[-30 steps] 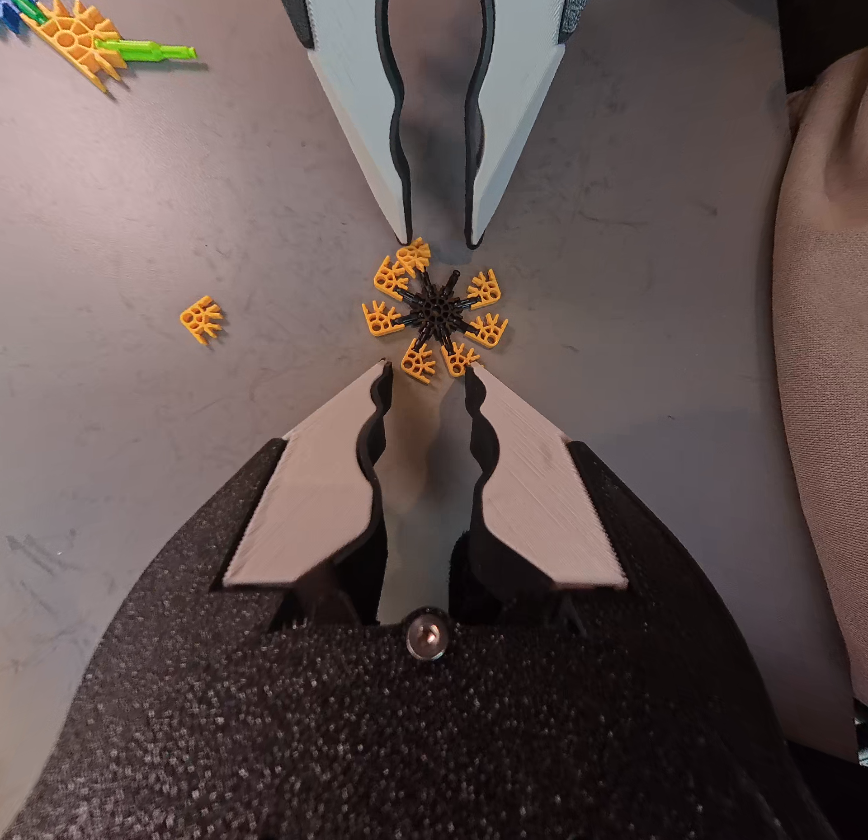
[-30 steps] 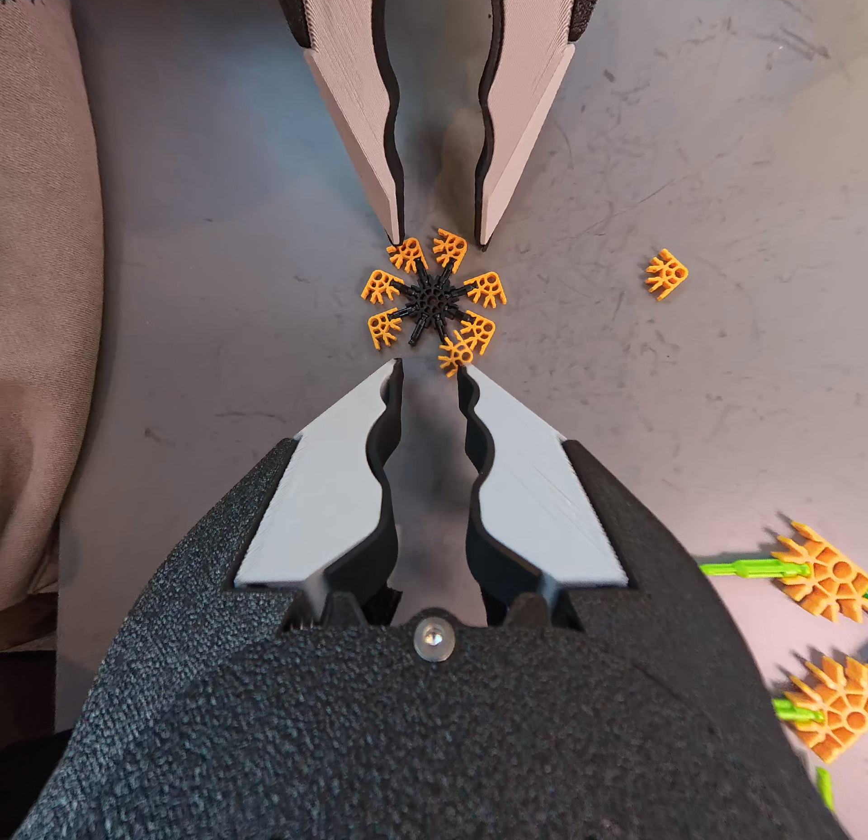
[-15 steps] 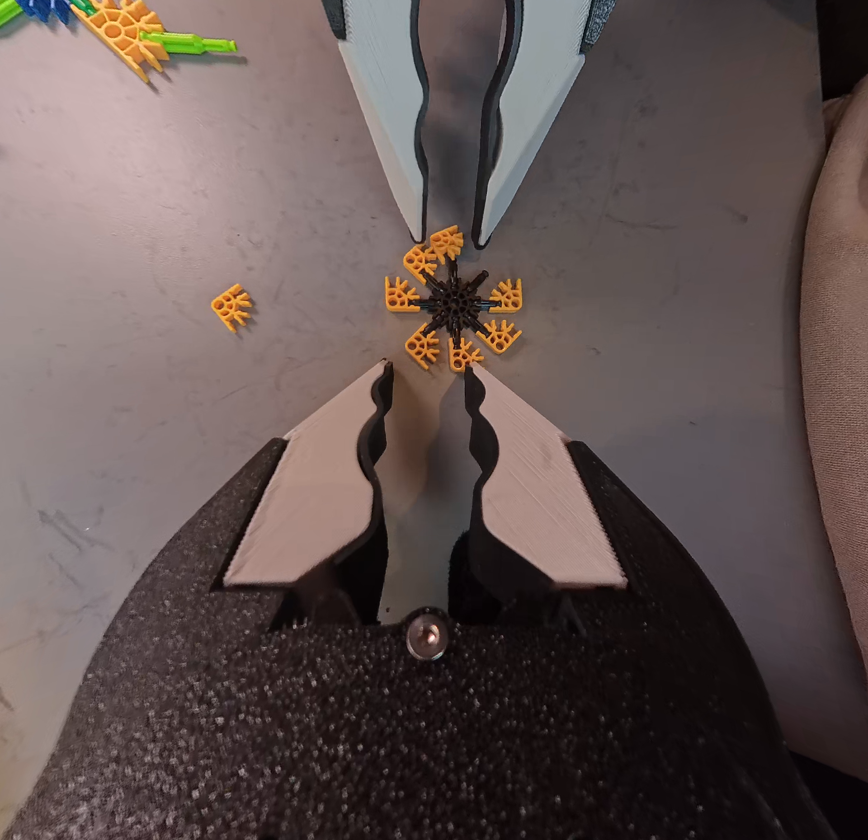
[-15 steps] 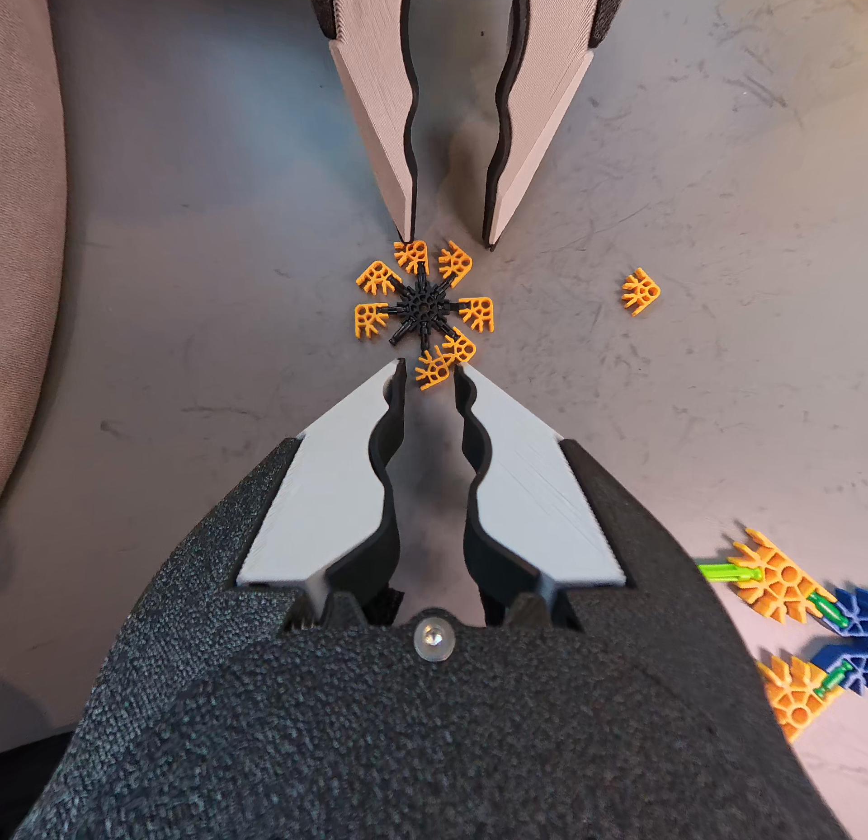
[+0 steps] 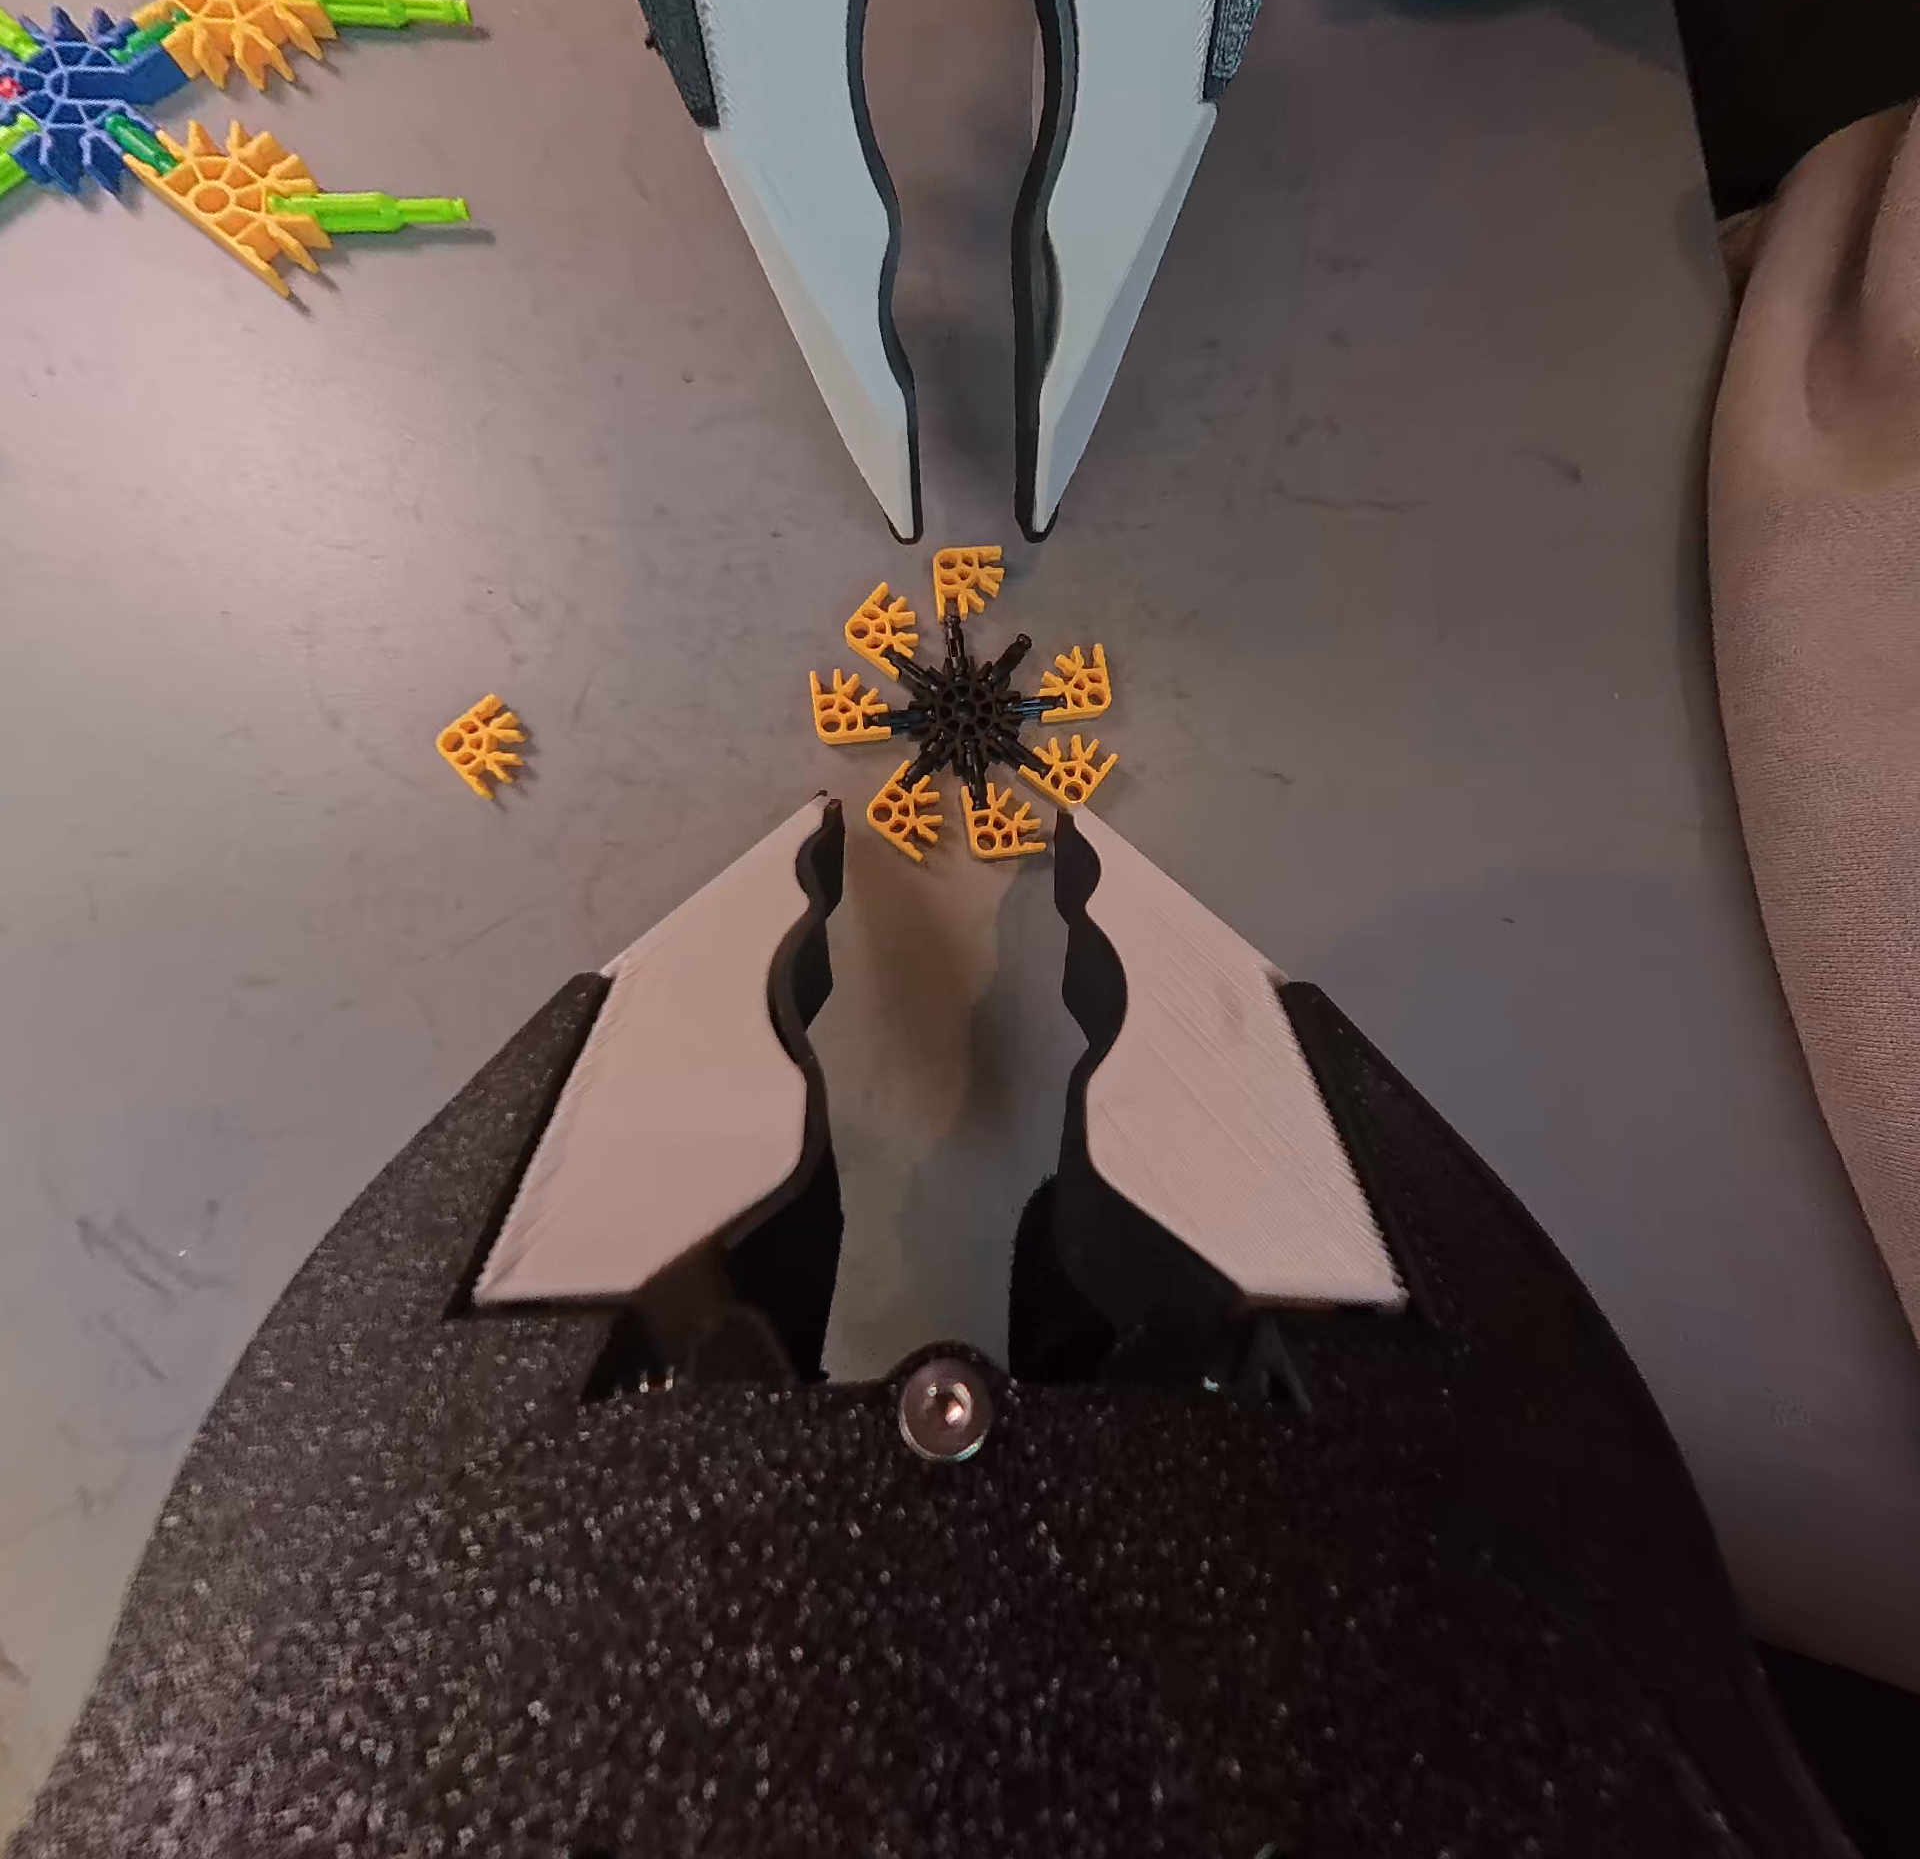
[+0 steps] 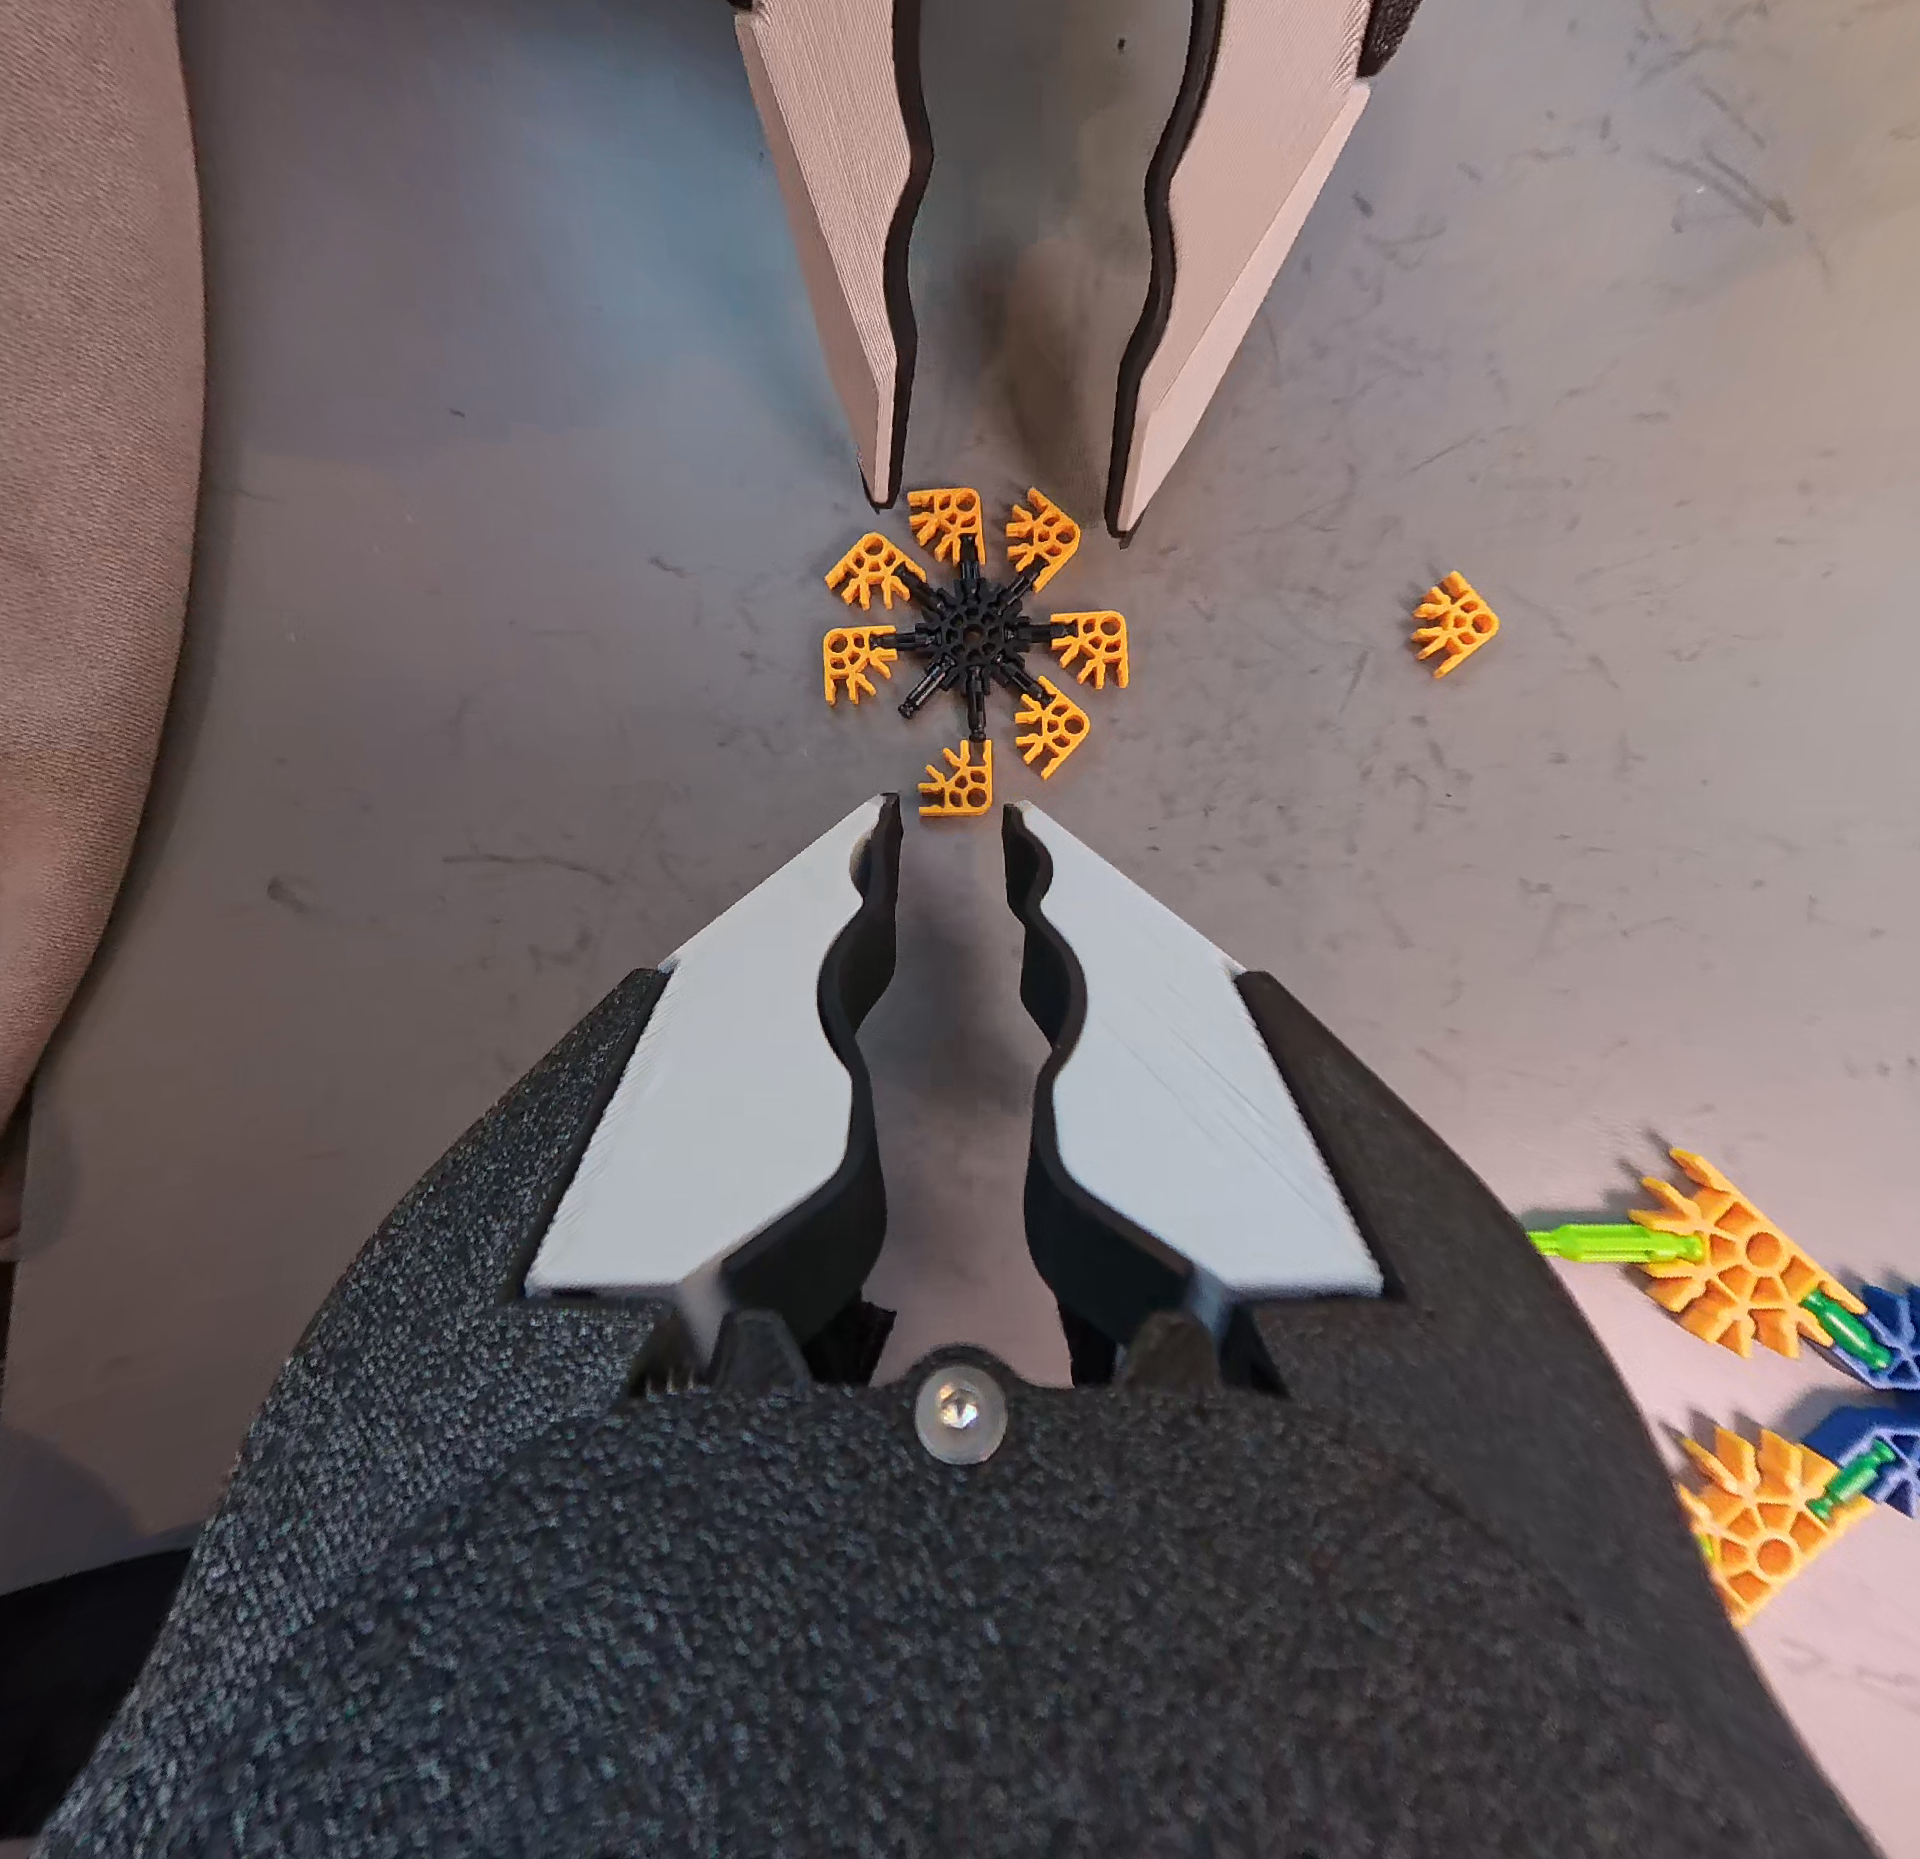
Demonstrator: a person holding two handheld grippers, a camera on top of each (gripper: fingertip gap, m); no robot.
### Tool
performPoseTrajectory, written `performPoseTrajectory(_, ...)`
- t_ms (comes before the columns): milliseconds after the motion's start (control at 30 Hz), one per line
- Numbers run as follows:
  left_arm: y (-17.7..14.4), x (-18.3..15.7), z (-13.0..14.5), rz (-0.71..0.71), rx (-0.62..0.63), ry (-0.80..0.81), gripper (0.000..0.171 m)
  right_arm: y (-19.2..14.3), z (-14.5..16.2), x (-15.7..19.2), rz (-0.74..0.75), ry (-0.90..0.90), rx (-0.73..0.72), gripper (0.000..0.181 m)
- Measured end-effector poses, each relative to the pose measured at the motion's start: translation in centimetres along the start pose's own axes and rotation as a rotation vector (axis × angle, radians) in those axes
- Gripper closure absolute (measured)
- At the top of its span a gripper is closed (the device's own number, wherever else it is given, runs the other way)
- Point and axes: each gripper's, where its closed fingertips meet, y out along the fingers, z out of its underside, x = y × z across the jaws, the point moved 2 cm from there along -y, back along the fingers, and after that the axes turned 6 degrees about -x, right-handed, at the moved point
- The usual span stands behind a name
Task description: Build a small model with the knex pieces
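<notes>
Hobby or lab workbench: scuffed grey tabletop (image 6: 1558, 355), scattered plastic construction-toy pieces (image 5: 239, 188).

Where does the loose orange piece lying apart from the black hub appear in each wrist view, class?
Left wrist view: loose orange piece lies left of centre, left of the black hub.
Right wrist view: it lies right of centre, right of the hub.
Shared landmark: the hub with orange pieces on its spokes, between the open left gripper and open right gripper.

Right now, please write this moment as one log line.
left gripper: open, empty | right gripper: open, empty | between them: black hub with orange connectors on grey table | loose orange connector apart
</notes>
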Motion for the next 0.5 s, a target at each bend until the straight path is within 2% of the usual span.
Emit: performPoseTrajectory(500,0.34,0.07,0.12,-0.017,0.021,0.003,0.135,0.46,-0.06,0.07,0.024,-0.020,0.019,0.169)
